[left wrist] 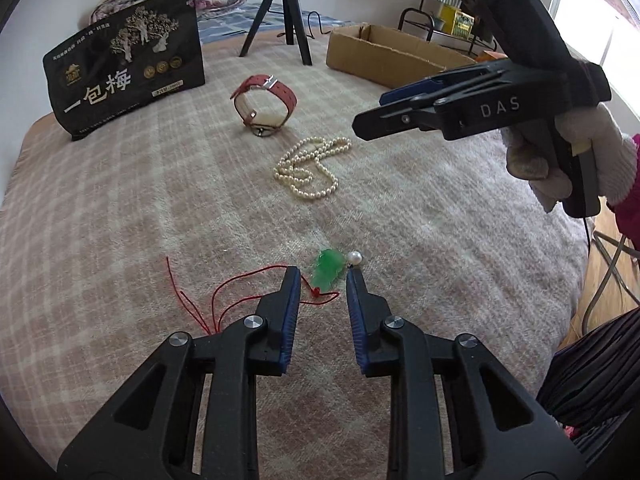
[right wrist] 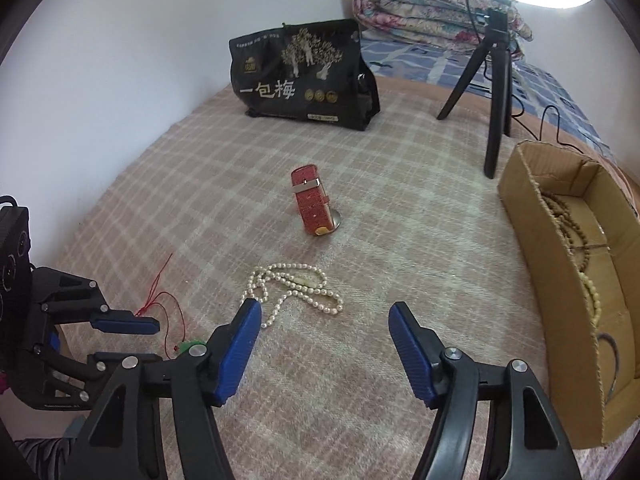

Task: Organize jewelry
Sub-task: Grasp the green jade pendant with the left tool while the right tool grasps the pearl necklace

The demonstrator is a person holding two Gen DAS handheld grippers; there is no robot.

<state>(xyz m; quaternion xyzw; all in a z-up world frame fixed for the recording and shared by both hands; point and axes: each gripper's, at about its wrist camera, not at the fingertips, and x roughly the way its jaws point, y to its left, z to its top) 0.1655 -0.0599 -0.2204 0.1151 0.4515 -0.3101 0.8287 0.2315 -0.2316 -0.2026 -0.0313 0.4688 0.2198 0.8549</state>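
Note:
A green pendant (left wrist: pixel 328 272) on a red cord (left wrist: pixel 224 292) lies on the checked blanket (left wrist: pixel 160 208), with a single white pearl (left wrist: pixel 354 257) beside it. My left gripper (left wrist: pixel 323 277) stands over the pendant, its pads either side with gaps showing, so it is open. In the right wrist view the pendant (right wrist: pixel 190 346) shows next to the left gripper (right wrist: pixel 140 340). A pearl necklace (right wrist: pixel 296 288) lies coiled just ahead of my open right gripper (right wrist: pixel 326 308), which touches nothing. From the left wrist view the right gripper (left wrist: pixel 372 114) hovers above the necklace (left wrist: pixel 312 168), held by a gloved hand (left wrist: pixel 560 164).
A red-strapped watch (left wrist: pixel 264 104) stands farther back. The open cardboard box (right wrist: pixel 560 280) at the right holds bead strands. A black printed bag (right wrist: pixel 300 76), a black tripod (right wrist: pixel 492 92) and folded quilts (right wrist: pixel 432 12) line the back. The blanket's edge drops off at the right (left wrist: pixel 560 264).

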